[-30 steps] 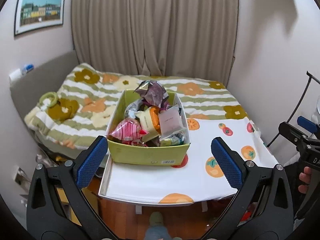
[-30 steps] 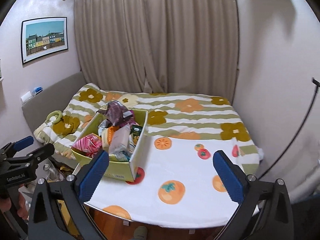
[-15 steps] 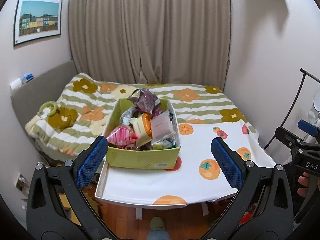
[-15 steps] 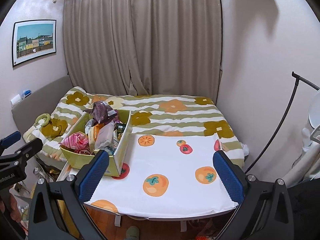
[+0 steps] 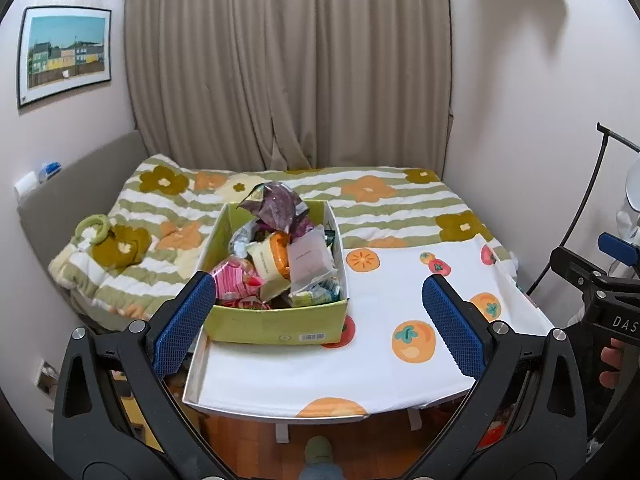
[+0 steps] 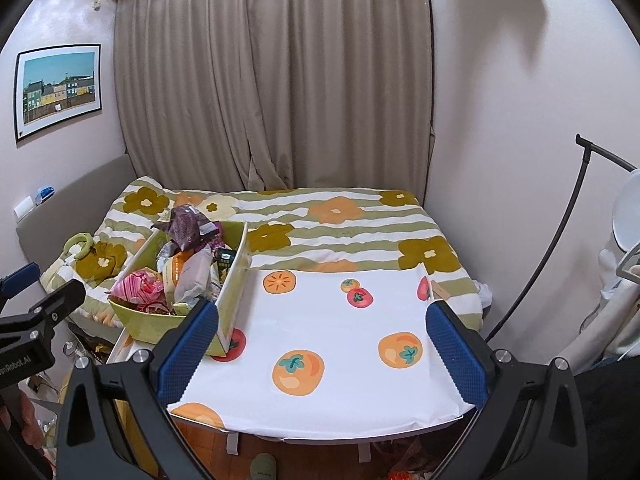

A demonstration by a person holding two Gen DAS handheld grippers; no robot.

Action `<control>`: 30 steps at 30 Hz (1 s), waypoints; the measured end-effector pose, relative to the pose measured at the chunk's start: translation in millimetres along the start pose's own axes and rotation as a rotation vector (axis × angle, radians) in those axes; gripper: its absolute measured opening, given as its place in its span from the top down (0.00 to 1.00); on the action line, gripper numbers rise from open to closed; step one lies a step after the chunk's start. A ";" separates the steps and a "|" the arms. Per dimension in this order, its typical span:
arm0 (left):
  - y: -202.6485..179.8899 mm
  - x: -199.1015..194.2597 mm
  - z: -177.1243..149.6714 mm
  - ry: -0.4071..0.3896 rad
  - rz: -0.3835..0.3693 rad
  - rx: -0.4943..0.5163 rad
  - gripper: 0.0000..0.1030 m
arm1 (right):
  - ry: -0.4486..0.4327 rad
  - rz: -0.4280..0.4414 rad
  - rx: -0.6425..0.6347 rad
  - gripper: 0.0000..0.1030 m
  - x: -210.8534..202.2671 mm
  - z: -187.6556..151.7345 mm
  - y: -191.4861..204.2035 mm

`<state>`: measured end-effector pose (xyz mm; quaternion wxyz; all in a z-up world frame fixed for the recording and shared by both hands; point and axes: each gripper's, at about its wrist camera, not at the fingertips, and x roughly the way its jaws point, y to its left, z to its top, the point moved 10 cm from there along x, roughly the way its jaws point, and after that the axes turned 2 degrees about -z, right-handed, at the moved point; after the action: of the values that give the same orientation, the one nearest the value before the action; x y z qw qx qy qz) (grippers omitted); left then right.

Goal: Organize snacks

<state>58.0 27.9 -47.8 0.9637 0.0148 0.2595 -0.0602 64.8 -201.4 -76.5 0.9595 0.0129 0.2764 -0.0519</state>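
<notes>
Both grippers have pulled back from the table since a second ago: box and cloth look smaller and sit further ahead of the fingers in both views.

Left gripper [image 5: 320, 320]: fingers spread wide, nothing between the blue pads. Right gripper [image 6: 322, 346]: same, spread wide and empty.

Readable text: little. White barcode sticker [image 5: 313, 337] on the near wall of the green box [image 5: 276, 326], digits too small to read. Right gripper body seen from the left view shows "DAS", cut off by the frame edge. Left gripper body seen from the right view shows "enRobot.AI", start cut off. Print on the snack packs is too small to read.

Hidden or unclear: the left finger pad overlaps the box's near-left corner in the left view and its near-right corner in the right view. Lower snacks in the box are buried under the top layer. Table legs mostly out of sight; a foot in a green slipper [image 5: 318, 450] shows below the table edge.

Contents: box is heaped with snack packs, sitting just ahead of the left gripper's left finger on the fruit-print cloth [image 5: 400, 376]. On top: purple crumpled bag [image 5: 276, 208] at the far end, pink striped pack [image 5: 234, 282] near-left, pale flat pouch [image 5: 310, 258], orange-lidded item [image 5: 280, 254]. Cloth ahead of the right gripper's fingers holds no packs.
</notes>
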 end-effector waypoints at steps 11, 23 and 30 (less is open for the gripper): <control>-10.7 1.2 1.8 -0.007 -0.010 0.021 0.01 | 0.008 -0.016 0.018 0.00 0.4 0.5 -9.3; -12.1 3.3 -0.5 0.006 -0.016 0.019 0.01 | 0.011 -0.015 0.017 0.00 1.8 1.9 -10.1; -11.4 2.8 0.7 0.004 -0.015 0.022 0.01 | 0.010 -0.013 0.019 0.00 2.1 3.4 -10.3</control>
<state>59.3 16.3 -48.5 0.9625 0.0238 0.2610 -0.0702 67.2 -212.1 -74.6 0.9577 0.0204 0.2807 -0.0605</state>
